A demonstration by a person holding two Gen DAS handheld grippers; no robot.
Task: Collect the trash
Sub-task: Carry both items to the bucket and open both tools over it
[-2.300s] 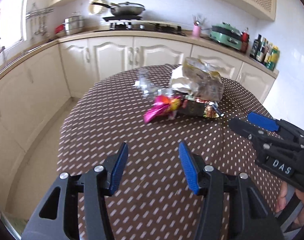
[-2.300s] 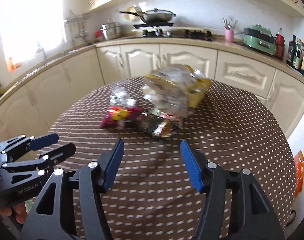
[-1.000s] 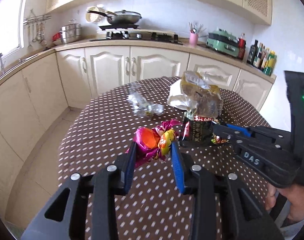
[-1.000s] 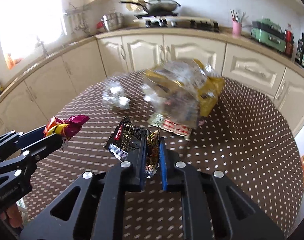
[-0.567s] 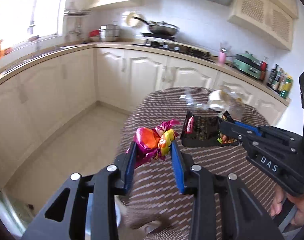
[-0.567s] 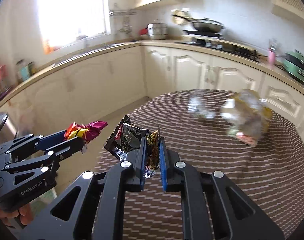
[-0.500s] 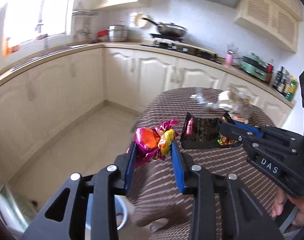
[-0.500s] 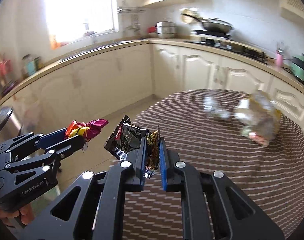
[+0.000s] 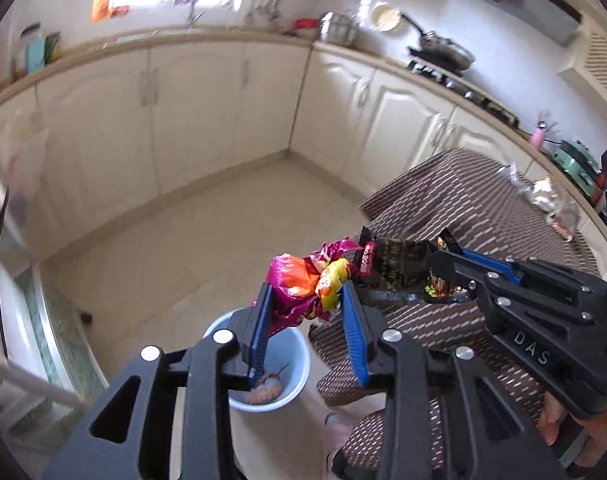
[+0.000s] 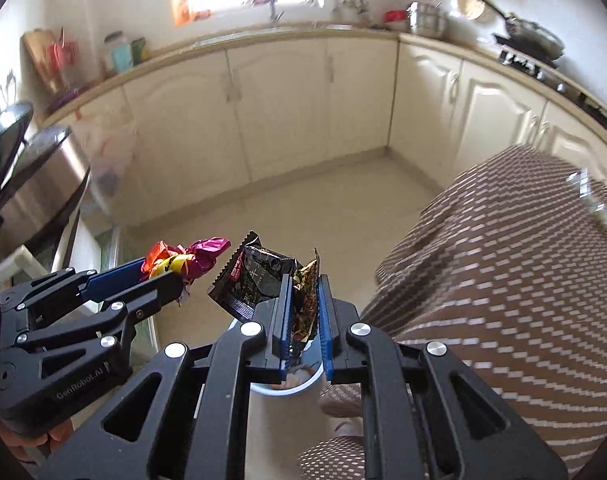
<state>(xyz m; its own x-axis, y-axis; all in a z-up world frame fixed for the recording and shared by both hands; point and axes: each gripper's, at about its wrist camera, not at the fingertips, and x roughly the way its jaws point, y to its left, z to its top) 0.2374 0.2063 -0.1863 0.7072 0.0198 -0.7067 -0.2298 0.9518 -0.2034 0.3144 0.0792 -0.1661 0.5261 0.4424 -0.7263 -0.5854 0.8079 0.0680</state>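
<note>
In the left wrist view, the left gripper (image 9: 305, 304) is seen clamped on a crumpled pink and orange wrapper (image 9: 303, 280), which is pinched between its blue pads. A second ago the table filled this view and the wrapper was held over the cloth; now the floor (image 9: 191, 240) and a pale blue bin (image 9: 291, 360) are seen below the fingers, so the wrapper has been carried off the table and brought above the bin's mouth. Some rubbish is already seen at the bottom of the bin. The right gripper (image 9: 443, 256) is seen just beside, with a black snack packet (image 9: 391, 264) held in it. The table (image 9: 463, 208) has been left behind to the right, and more clear and foil packaging (image 9: 543, 196) is seen on it, blurred.

In the right wrist view, the right gripper (image 10: 303, 312) is seen closed tight on the black snack packet (image 10: 255, 276), with its torn foil edge caught between the pads. The bin (image 10: 299, 384) is only partly seen behind the fingers, directly beneath them. The left gripper (image 10: 159, 272) is seen to the left with the wrapper (image 10: 183, 258) sticking out of it.

Both pieces are judged ready to be dropped; the rest on the table is left to be fetched
</note>
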